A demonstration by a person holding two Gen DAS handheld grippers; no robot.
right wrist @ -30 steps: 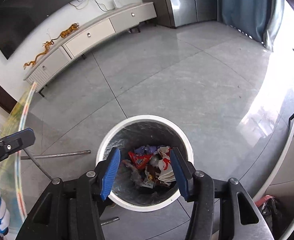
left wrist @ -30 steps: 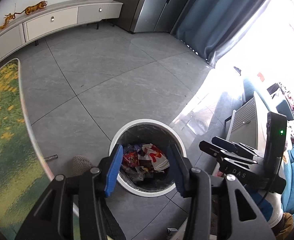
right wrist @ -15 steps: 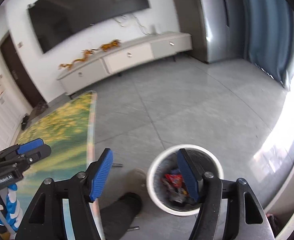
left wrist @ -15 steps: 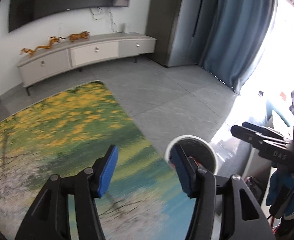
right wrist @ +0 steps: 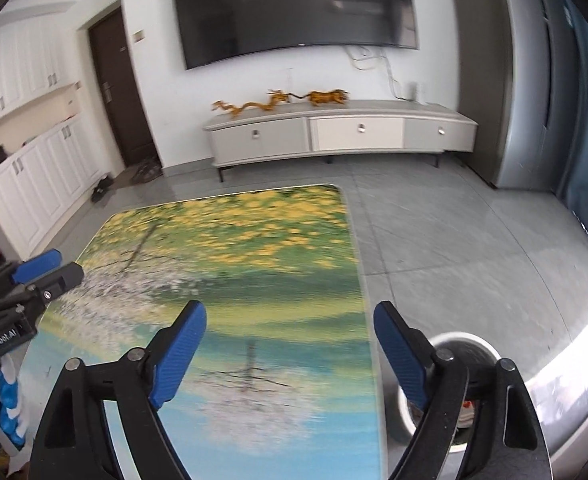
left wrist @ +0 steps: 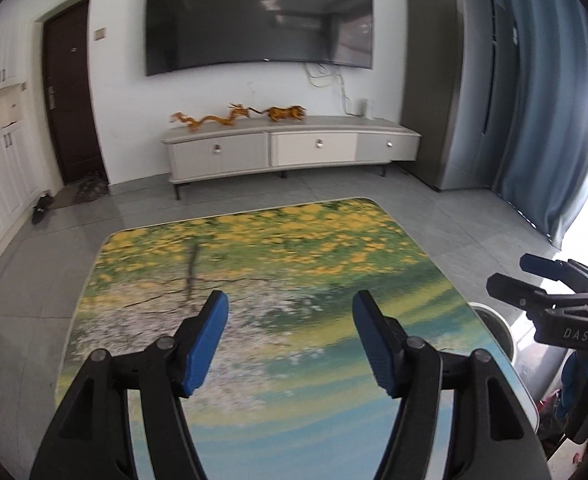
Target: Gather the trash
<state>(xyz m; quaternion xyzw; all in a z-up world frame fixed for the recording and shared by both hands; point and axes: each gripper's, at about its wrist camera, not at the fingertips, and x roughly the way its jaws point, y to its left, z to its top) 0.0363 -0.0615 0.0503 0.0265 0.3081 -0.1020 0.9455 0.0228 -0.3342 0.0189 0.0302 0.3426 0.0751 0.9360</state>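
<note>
Both tools, left tool (left wrist: 290, 338) and right tool (right wrist: 290, 354), are held wide and empty, jaws just opened, above the worktop (left wrist: 294, 248); the bin (right wrist: 464, 346) is passed, likely for more trash.

Table (right wrist: 254, 280) before cabinet (right wrist: 334, 136); bin (right wrist: 466, 344) at table's right.

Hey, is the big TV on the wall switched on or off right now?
It looks off. The TV screen is dark in both wrist views and shows only dim reflections of the room, with no picture on it.
</note>
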